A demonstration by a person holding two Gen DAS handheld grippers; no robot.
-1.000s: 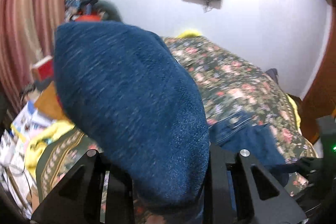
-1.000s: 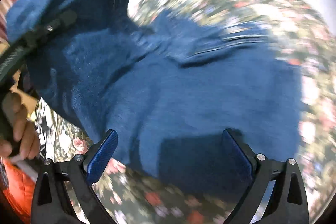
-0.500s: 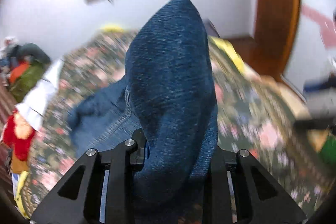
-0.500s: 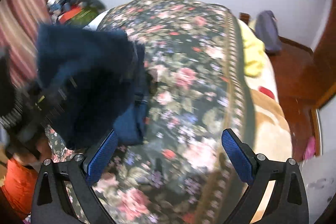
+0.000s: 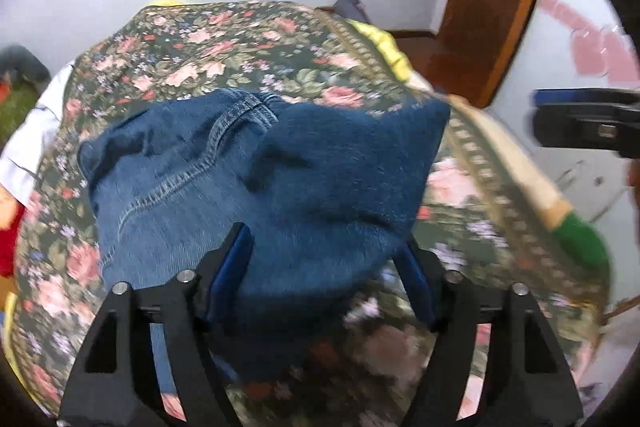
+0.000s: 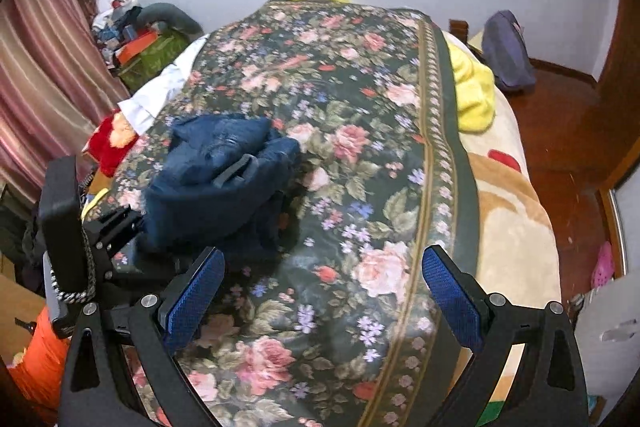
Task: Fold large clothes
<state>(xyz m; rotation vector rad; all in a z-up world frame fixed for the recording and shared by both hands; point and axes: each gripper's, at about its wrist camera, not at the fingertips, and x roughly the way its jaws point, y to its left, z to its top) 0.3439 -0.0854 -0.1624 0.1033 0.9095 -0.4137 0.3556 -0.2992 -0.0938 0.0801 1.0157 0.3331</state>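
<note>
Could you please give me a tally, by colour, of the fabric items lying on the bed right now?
Blue: 1, the jeans
Green floral: 1, the bedspread
Yellow: 1, the yellow blanket
White: 1, the white cloth
Total: 4

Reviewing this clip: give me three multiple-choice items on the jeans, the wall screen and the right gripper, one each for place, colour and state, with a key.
1. Where do the blue jeans lie?
A. On the floral bedspread
B. On the wooden floor
C. Over the curtain

2. What colour are the right gripper pads?
A. Red
B. Blue
C. Yellow

3. How is the right gripper?
A. Shut on the jeans
B. Shut on a pillow
C. Open, nothing between its pads

Key: 1 A, the denim rests bunched on the flowered cover. 2 B, both pads show blue. 3 C, only bedspread shows between them.
</note>
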